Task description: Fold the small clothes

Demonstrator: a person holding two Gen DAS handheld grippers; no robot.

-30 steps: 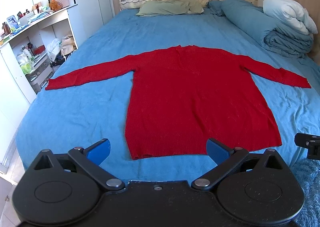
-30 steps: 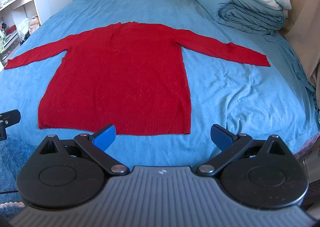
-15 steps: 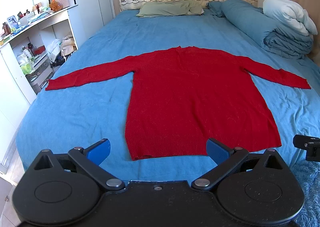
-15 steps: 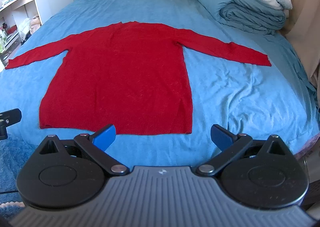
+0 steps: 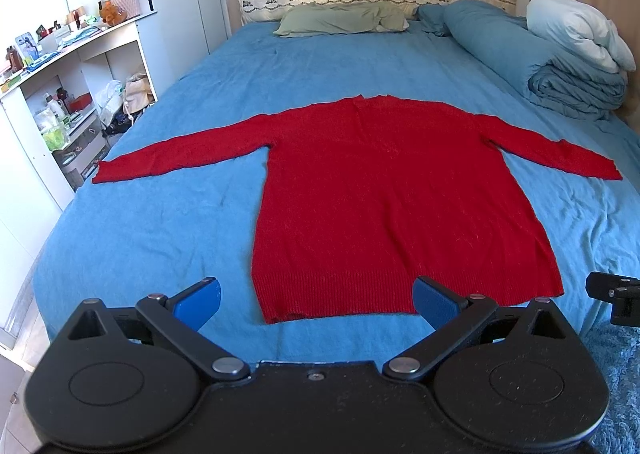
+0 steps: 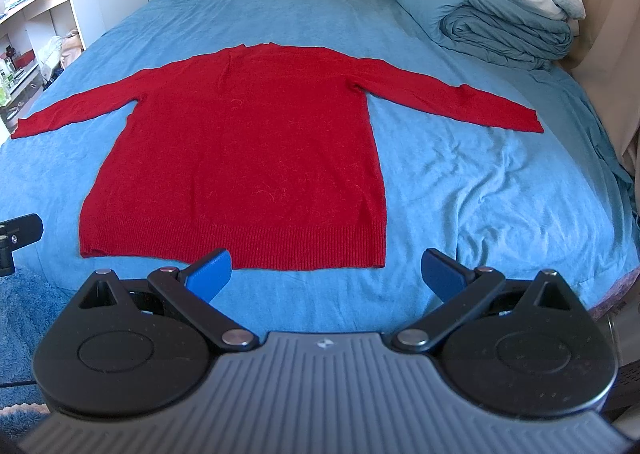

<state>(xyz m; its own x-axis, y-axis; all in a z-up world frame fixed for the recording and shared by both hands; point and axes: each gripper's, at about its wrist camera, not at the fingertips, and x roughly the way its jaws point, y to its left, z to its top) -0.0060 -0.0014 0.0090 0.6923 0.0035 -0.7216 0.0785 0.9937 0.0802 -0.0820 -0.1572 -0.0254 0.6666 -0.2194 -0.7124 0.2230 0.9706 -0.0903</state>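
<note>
1. The left gripper (image 5: 316, 300) had its blue fingers (image 5: 198, 300) spread wide and held nothing. The right gripper (image 6: 326, 270) was the same, wide and empty.
2. Almost nothing had changed in the last second. Both grippers had only crept a tiny bit closer to the bed (image 5: 140, 234). That likely meant the folding had not begun yet.
3. Just ahead of the fingers lay the red sweater (image 5: 400, 206). It was flat on the bed, not touched by either gripper. Its bottom hem (image 6: 280, 250) was the nearest part.
4. Farther out, the left sleeve (image 5: 180, 158) reached past the left fingers, and the right sleeve (image 6: 452, 102) reached past the right fingers.
5. Far beyond the sweater were a green pillow (image 5: 344, 18) and a rolled blue quilt (image 6: 492, 30).
6. A sleeve was probably the first thing to grab and fold in.
</note>
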